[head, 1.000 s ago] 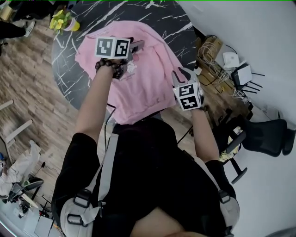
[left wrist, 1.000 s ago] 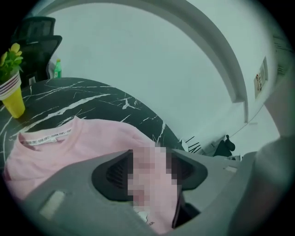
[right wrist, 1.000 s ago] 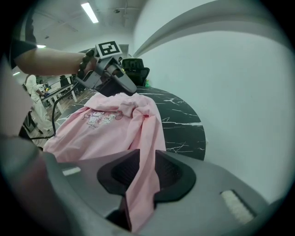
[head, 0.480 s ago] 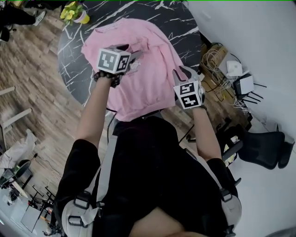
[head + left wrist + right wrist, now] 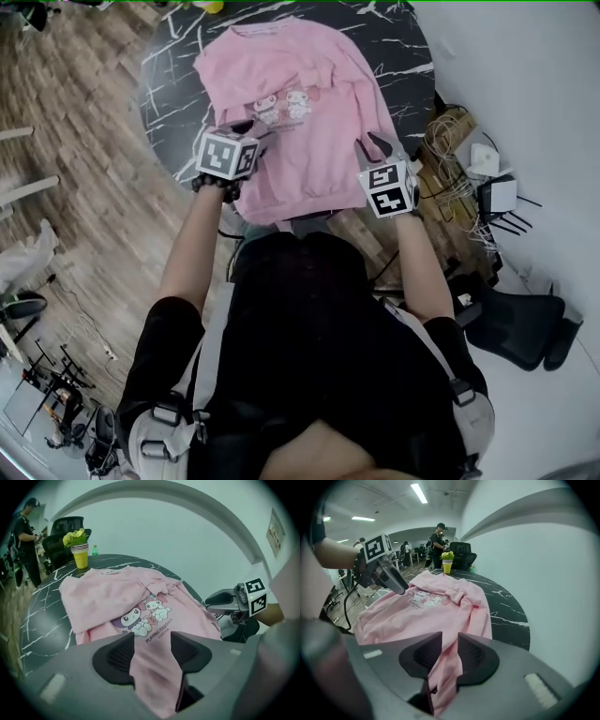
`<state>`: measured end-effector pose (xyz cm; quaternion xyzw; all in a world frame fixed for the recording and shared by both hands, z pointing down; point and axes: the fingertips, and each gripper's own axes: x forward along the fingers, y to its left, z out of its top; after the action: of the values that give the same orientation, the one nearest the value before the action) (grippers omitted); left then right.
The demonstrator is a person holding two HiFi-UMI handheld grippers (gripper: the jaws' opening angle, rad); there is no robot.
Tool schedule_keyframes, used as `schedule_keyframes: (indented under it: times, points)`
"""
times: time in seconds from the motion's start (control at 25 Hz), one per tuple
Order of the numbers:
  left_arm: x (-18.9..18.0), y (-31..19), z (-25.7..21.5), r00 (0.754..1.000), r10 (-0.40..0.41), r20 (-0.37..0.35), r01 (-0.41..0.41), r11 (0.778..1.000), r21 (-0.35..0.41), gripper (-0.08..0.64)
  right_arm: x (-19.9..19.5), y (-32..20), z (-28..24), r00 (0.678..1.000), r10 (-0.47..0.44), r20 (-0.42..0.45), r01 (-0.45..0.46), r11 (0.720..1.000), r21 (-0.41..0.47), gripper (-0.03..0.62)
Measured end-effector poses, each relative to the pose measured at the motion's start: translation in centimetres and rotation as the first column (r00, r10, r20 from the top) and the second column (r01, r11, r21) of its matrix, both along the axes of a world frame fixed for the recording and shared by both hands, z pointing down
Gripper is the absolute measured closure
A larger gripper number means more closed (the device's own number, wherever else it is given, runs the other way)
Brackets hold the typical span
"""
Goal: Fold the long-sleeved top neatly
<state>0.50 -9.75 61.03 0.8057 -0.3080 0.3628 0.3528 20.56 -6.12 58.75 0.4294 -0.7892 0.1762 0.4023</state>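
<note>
**Status.** The long-sleeved top (image 5: 309, 122) lies face up on the dark marble worktop (image 5: 169, 84). It extends ahead of both claws, with its collar at the far end and its hem at the claw tips. The cartoon print (image 5: 281, 105) is just beyond the left claw (image 5: 255, 127). The body is spread fairly flat. Both sleeves appear to be drawn in along the sides rather than stretched out, so the preparatory stage looks finished. No fold of the body is visible yet, so the hem-to-collar fold and any final squaring are judged still to be done.

**Claw state.**
- Left claw: medium gap, and the jaws have just been closing. Pink hem fabric fills the space between the pads, but no firm pinch is evident.
- Right claw (image 5: 375, 147): narrow gap, clamped on a pinch of hem fabric that hangs down between the jaws.

**View comparison.**
- Head view: the only view showing both claws at opposite hem corners, with the hem at the worktop's near edge. It also shows the cables (image 5: 459, 141) on the floor outboard of the right claw.
- Left gripper view: shows the print lettering, a layer of fabric doubled over the body to the left, and a yellow cup of flowers (image 5: 80, 555) far beyond the collar. The head view barely shows the cup.
- Right gripper view: shows the sleeve (image 5: 476, 602) lying along the edge ahead of the right claw, its cuff turned inward. It also shows standing people (image 5: 438, 541) in the distance — absent from the head view.
</note>
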Motion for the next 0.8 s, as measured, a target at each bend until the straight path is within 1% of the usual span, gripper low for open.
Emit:
schedule_keyframes:
  times: [0.2, 0.36, 0.44, 0.56, 0.72, 0.8]
  points:
    - [-3.4, 3.0, 0.0, 0.997, -0.033, 0.066, 0.03, 0.998, 0.047, 0.305, -2.1, 1.9, 1.1, 0.998, -0.052, -0.034, 0.051, 0.998, -0.039, 0.48]
    - [-7.1, 6.7, 0.5, 0.99, -0.125, 0.067, 0.122, 0.991, 0.048, 0.313, -3.2, 3.7, 1.7, 0.995, -0.079, -0.061, 0.075, 0.996, -0.057, 0.48]
    - [-8.6, 8.9, 0.8, 0.984, -0.168, 0.058, 0.166, 0.985, 0.036, 0.325, -3.4, 4.9, 2.1, 0.994, -0.077, -0.072, 0.072, 0.995, -0.07, 0.48]
    - [-9.8, 11.8, 1.3, 0.98, -0.193, 0.051, 0.194, 0.981, 0.003, 0.325, -3.8, 6.6, 2.7, 0.993, -0.071, -0.091, 0.062, 0.993, -0.096, 0.48]
    - [-9.7, 14.4, 2.0, 0.985, -0.165, 0.045, 0.167, 0.985, -0.046, 0.324, -5.1, 8.6, 3.2, 0.993, -0.049, -0.105, 0.037, 0.993, -0.115, 0.48]
    - [-9.6, 15.8, 2.6, 0.986, -0.161, 0.038, 0.164, 0.983, -0.079, 0.324, -5.8, 9.8, 3.4, 0.993, -0.037, -0.11, 0.023, 0.992, -0.12, 0.48]
